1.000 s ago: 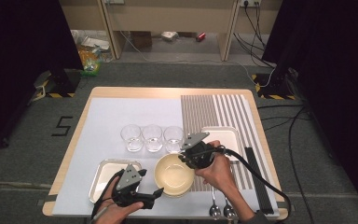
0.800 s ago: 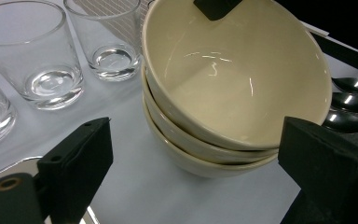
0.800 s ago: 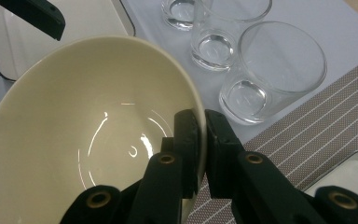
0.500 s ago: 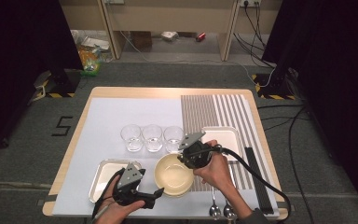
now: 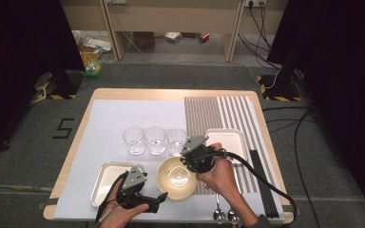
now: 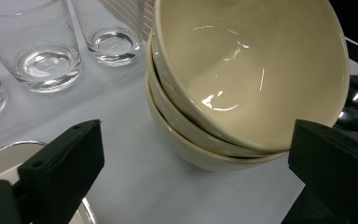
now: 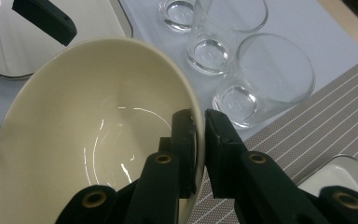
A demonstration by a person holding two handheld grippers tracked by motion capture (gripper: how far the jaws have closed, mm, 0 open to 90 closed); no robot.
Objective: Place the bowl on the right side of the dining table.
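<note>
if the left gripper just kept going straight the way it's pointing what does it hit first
Most likely the stack of cream bowls: it sits straight ahead between the wide-open jaws of the left gripper, which have just been opening. The lowest bowl's side looks nearest, though depth is hard to judge.

A light wooden table (image 5: 171,94) carries a pale blue mat (image 5: 109,118) and, on its right, a grey striped placemat (image 5: 218,111). Three clear glasses (image 5: 155,140) stand mid-mat; two metal trays (image 5: 105,178) flank stacked cream bowls (image 5: 176,178).

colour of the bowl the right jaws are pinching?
Cream, glossy inside: the top bowl of the stack, clearest in the right gripper view.
</note>
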